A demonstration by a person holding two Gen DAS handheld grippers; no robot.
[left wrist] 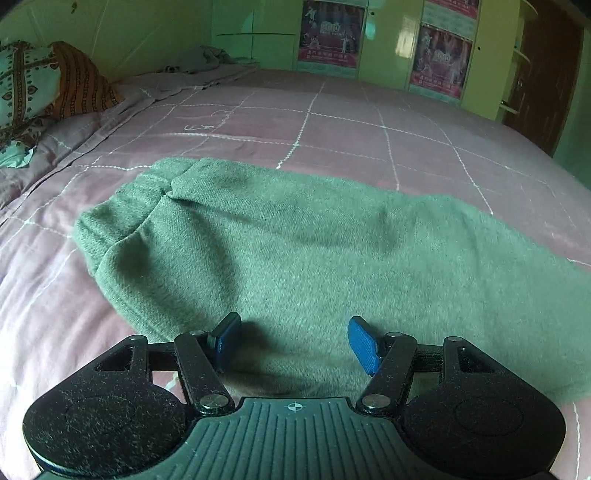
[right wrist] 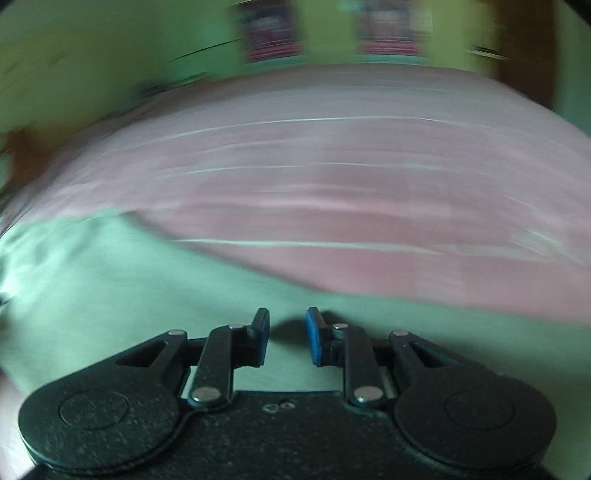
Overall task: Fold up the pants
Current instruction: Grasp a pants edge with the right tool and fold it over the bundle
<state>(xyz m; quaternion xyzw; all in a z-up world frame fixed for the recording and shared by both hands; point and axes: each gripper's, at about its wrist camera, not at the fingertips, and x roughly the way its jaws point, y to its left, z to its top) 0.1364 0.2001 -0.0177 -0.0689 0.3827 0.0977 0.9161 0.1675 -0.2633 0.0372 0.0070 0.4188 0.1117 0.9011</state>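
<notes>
Green knit pants (left wrist: 295, 240) lie folded lengthwise on the pink quilted bed cover (left wrist: 332, 122), with the waistband (left wrist: 122, 218) at the left. My left gripper (left wrist: 294, 326) hovers over the near edge of the pants. It is open, and only fabric shows below the gap between its blue pads (left wrist: 364, 345). The right wrist view is smeared by motion. There the pants (right wrist: 110, 295) fill the lower left. My right gripper (right wrist: 287, 321) is over them with its jaws a narrow gap apart and nothing gripped.
Patterned pillows (left wrist: 33, 85) are stacked at the bed's left end. A crumpled grey cloth (left wrist: 207, 59) lies at the far side. Green wardrobe doors with posters (left wrist: 332, 33) stand behind the bed, and a brown door (left wrist: 543, 74) is at the right.
</notes>
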